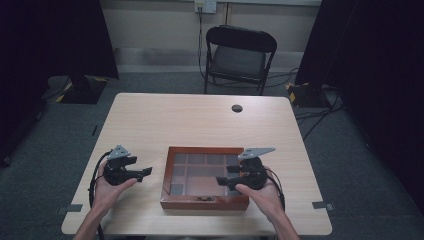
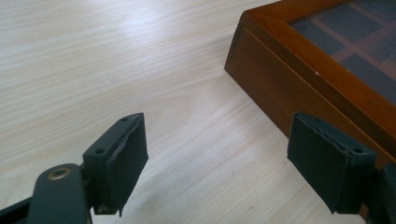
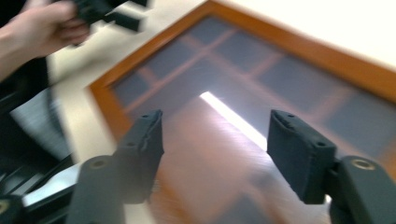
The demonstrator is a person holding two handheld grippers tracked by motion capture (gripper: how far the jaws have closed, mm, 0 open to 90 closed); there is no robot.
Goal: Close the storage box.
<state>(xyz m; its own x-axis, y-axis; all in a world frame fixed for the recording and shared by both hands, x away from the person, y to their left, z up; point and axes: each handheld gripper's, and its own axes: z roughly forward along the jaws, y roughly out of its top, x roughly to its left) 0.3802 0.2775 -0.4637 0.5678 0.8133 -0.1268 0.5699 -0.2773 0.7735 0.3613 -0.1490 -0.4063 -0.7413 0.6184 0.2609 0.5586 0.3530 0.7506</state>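
Observation:
A brown wooden box (image 1: 204,203) with a glass lid over several compartments lies near the table's front edge. My left gripper (image 1: 146,172) rests to its left, jaws open and empty, pointing toward the box. In the left gripper view the left gripper (image 2: 224,158) frames bare table, with the box's corner (image 2: 280,74) just beyond the right jaw. My right gripper (image 1: 222,181) hovers over the right part of the lid, open with nothing between its jaws. The right gripper view is blurred; the right gripper (image 3: 219,149) looks down on the box lid (image 3: 327,60), with the other hand (image 3: 46,28) at top left.
The light wooden table (image 1: 200,120) has a round cable hole (image 1: 237,108) near its far edge. A black folding chair (image 1: 240,55) stands behind it. Dark curtains flank both sides, and cables lie on the floor at right.

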